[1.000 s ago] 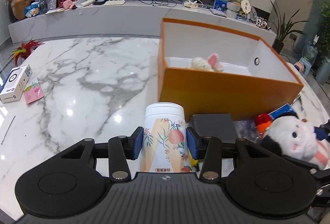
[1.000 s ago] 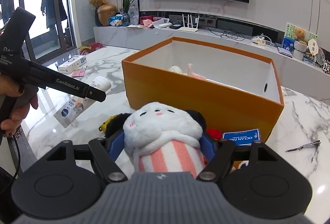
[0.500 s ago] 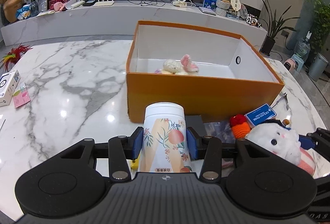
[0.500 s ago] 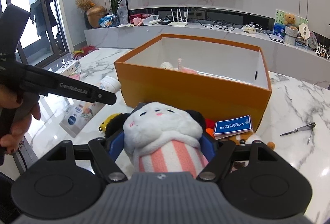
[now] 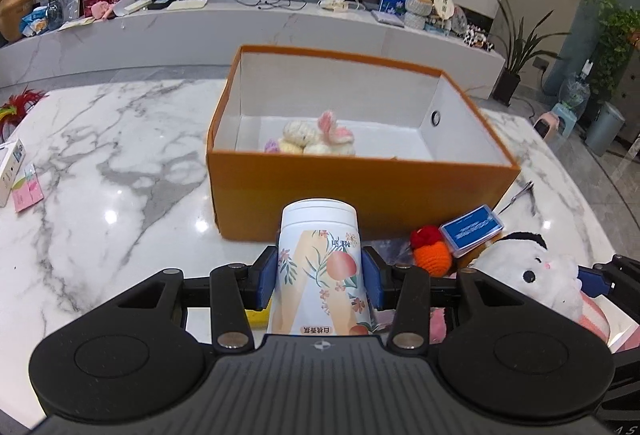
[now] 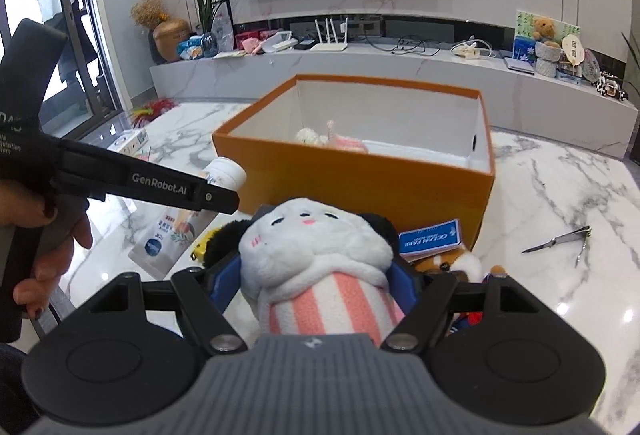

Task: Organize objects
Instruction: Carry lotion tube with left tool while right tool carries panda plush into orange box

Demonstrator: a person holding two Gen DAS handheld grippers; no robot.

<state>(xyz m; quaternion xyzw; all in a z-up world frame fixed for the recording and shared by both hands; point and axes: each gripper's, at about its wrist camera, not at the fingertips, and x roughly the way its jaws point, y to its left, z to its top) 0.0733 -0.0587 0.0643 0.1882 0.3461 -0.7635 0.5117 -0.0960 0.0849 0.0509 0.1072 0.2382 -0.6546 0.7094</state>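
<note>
My left gripper (image 5: 319,281) is shut on a white peach-printed canister (image 5: 320,267), held above the marble table in front of the orange box (image 5: 360,183). In the right wrist view that canister (image 6: 188,219) hangs under the left gripper's arm, which a hand holds. My right gripper (image 6: 316,275) is shut on a white plush panda (image 6: 316,255) with a pink-striped body, also before the orange box (image 6: 360,179). The same panda (image 5: 532,283) shows at lower right of the left wrist view. Knitted toys (image 5: 316,135) lie inside the box.
A blue card box (image 5: 472,231), a red-and-orange knitted ball (image 5: 430,251) and small scissors (image 6: 560,241) lie by the box's near right corner. A white carton (image 5: 10,171) and a pink packet (image 5: 28,191) sit at the table's left edge. A low cabinet stands behind.
Both grippers have risen with their loads, so the box's inside shows more. In the left wrist view the box has shifted left toward the centre.
</note>
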